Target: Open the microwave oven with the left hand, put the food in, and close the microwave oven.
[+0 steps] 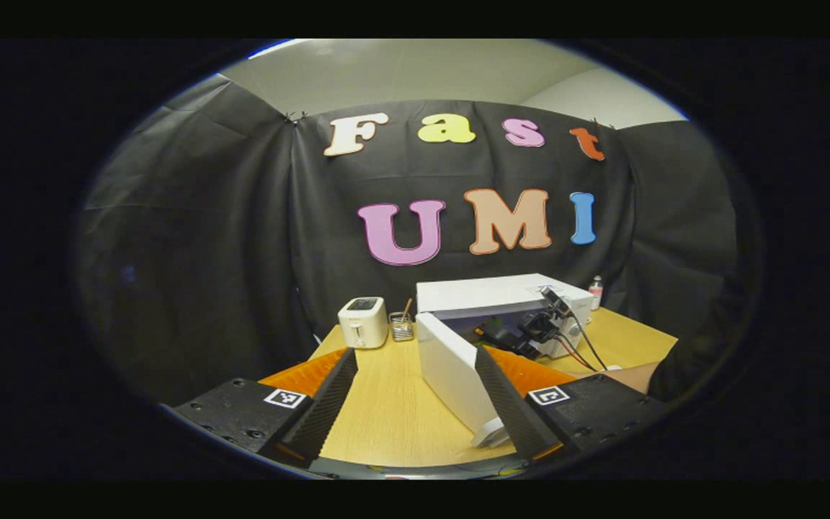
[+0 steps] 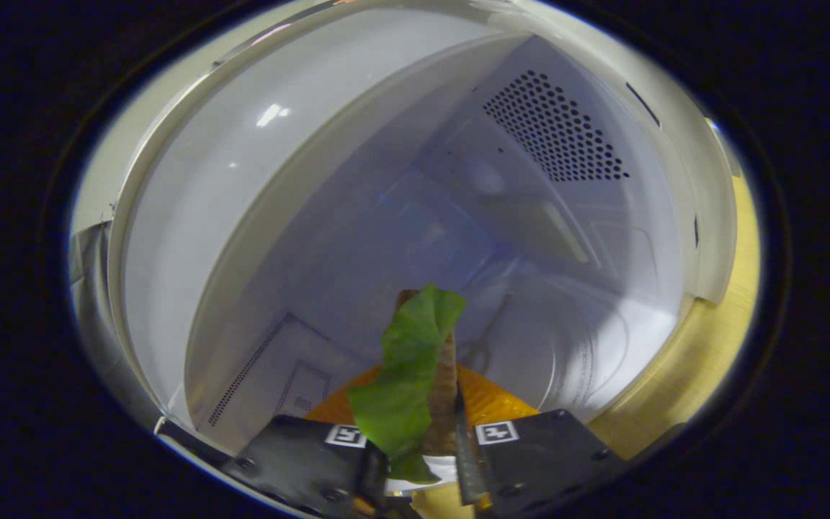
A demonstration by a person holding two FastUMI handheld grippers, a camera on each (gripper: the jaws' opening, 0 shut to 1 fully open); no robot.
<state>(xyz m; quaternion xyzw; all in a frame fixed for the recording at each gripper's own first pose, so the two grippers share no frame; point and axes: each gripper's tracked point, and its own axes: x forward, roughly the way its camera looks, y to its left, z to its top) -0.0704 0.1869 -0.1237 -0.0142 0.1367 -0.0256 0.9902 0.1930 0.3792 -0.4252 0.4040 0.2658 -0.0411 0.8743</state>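
Note:
The white microwave stands on the wooden table with its door swung open toward me. My left gripper is open, and the door's free edge lies just inside its right finger. Farther off, the right gripper reaches into the oven's mouth. In the right gripper view, my right gripper is shut on the food, a green leaf over a brown layer. It holds the food inside the white cavity, above the turntable.
A white toaster and a small glass jar stand left of the microwave. A small bottle sits behind it at the right. A person's hand and dark sleeve come in from the right. The cavity's perforated wall is ahead.

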